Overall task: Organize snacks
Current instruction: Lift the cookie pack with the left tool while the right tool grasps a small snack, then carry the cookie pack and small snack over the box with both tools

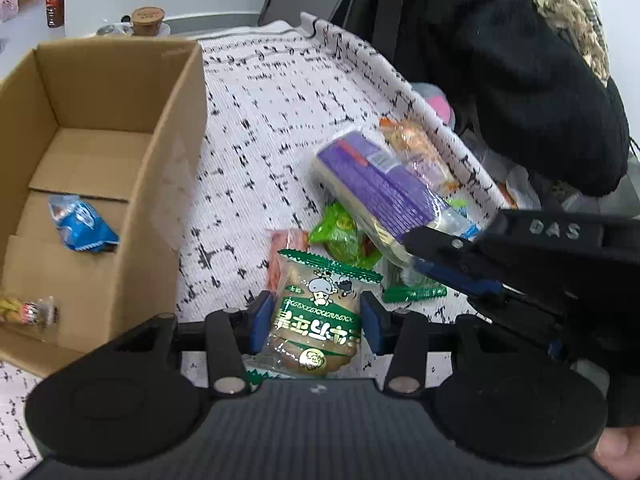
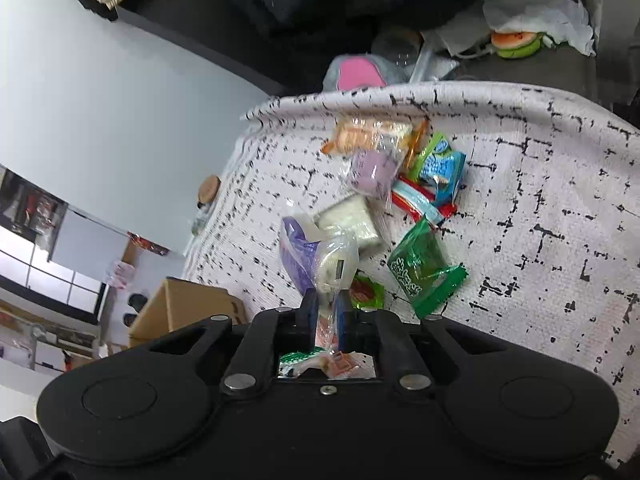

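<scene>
The purple pack (image 1: 384, 184) is motion-blurred in the left view, so its print can't be read, and its lower end is hidden behind the right gripper (image 1: 452, 264). The orange snack (image 1: 412, 140) behind it is mostly covered and smeared too. In the box (image 1: 120, 128), the yellow packet (image 1: 24, 312) is cut off by the frame edge, no idea what it is. Stuff under the green bun pack (image 1: 316, 320): only slivers of pink and green wrappers show. In the right view, the heap (image 2: 400, 168) is blurry and its labels unreadable.

Pale wall (image 2: 120, 92), patterned white tablecloth (image 1: 280, 128)
</scene>
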